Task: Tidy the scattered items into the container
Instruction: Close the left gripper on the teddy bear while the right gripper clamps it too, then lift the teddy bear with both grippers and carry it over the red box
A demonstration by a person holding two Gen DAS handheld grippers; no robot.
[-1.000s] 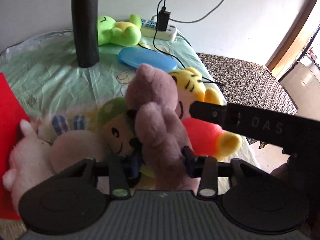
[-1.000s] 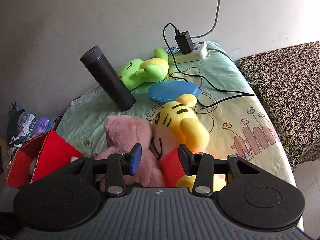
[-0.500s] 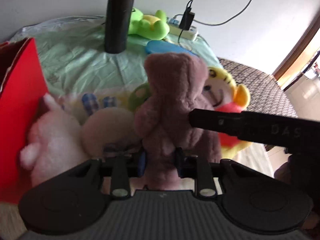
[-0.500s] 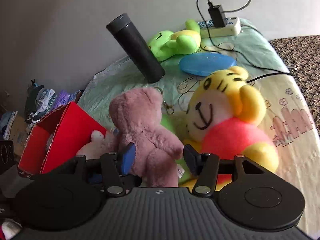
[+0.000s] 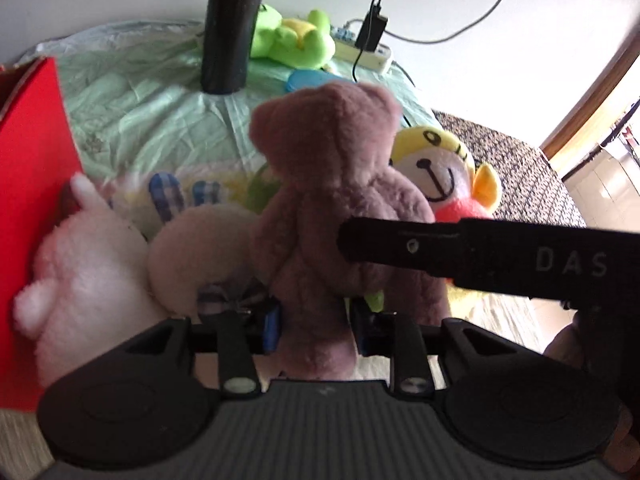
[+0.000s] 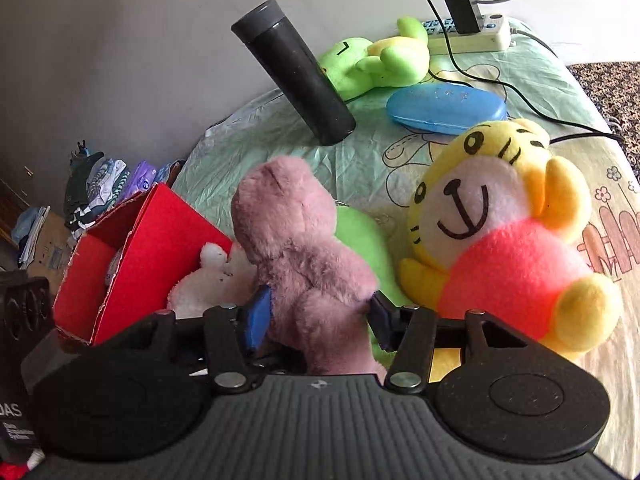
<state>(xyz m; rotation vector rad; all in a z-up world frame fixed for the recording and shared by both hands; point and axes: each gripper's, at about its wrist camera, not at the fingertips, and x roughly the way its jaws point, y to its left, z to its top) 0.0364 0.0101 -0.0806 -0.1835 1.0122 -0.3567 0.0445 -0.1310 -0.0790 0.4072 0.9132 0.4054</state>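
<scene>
My left gripper (image 5: pixel 314 326) is shut on the lower body of a mauve teddy bear (image 5: pixel 332 200) and holds it upright above the other toys. The bear also shows in the right wrist view (image 6: pixel 304 264), between the fingers of my right gripper (image 6: pixel 320 318), which is open around it. A red cardboard box (image 6: pixel 132 256) stands at the left with a white plush (image 6: pixel 208 280) against its side. A yellow tiger plush (image 6: pixel 504 224) lies at the right. A green plush (image 6: pixel 380 60) lies at the back.
A black flask (image 6: pixel 296 76) stands on the green sheet (image 6: pixel 248 152). A blue case (image 6: pixel 444 108), a power strip (image 6: pixel 468 38) with a charger and cables lie at the back. My right gripper's arm (image 5: pixel 480 256) crosses the left wrist view. Clutter lies on the floor at the left (image 6: pixel 100 184).
My left gripper closed on the mauve bear and lifted it upright, moving left toward the red box. My right gripper followed, so the bear now sits between its open fingers.
</scene>
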